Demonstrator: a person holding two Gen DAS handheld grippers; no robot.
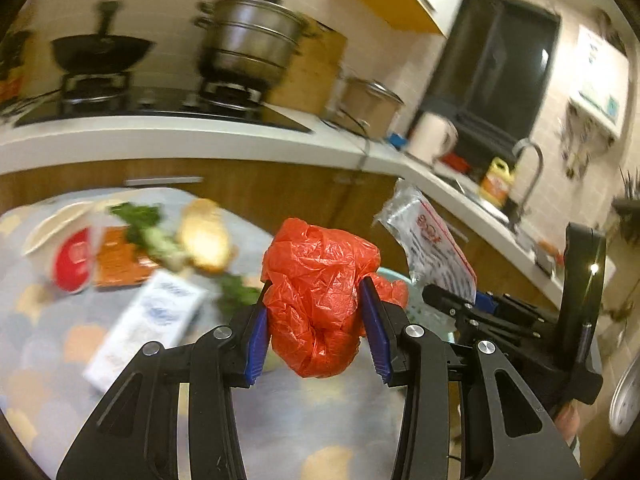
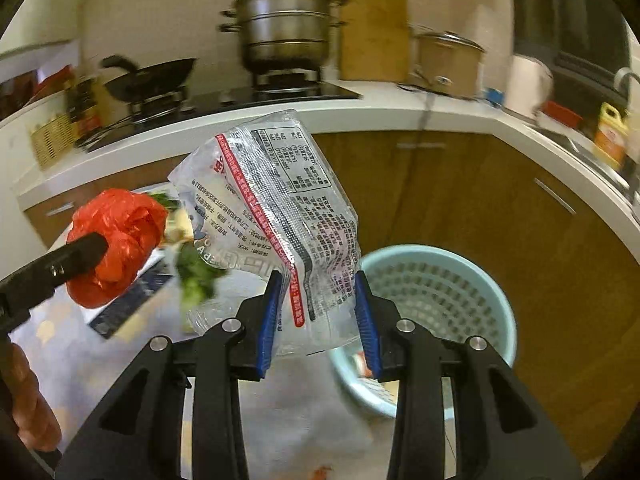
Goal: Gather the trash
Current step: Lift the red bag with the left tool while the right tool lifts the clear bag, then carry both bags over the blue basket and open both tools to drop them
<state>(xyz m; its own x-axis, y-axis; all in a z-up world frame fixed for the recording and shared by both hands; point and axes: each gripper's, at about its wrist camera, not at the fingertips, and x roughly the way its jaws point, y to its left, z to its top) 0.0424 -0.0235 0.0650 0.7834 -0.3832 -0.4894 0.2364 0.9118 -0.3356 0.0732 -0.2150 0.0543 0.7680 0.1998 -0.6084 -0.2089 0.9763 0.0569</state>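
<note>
1. The left gripper (image 1: 318, 330) is clamped on a crumpled red plastic bag (image 1: 320, 292); its blue pads (image 1: 256, 344) press into the bundle from both sides, and the bag is held up in the air above the patterned worktop (image 1: 280, 420).
2. The right gripper (image 2: 316, 316) grasps a clear printed food wrapper (image 2: 276, 216) by its lower end; the wrapper stands up from the jaws, tilted, with a red stripe and dense print across it.
3. In the right wrist view the red bag sits to the left of the wrapper, near it but apart, with a black finger of the left gripper against it.
4. A pale blue perforated basket (image 2: 488, 280) stands just beyond and to the right of the right gripper, below the wrapper's level, in front of the brown cabinet doors (image 2: 460, 200); a few scraps lie in its bottom.
5. On the worktop behind the left gripper lie a white carton (image 1: 148, 320), a red-and-white cup (image 1: 72, 256) on its side, an orange packet (image 1: 116, 260), green vegetable scraps (image 1: 140, 220) and a piece of bread (image 1: 206, 236), all blurred.
6. Further back, a white counter (image 1: 160, 136) carries a stove with a black wok (image 1: 100, 52) and a stacked steel steamer pot (image 1: 252, 44).
7. Part of a hand (image 2: 28, 408) shows at the lower left edge of the right wrist view.
</note>
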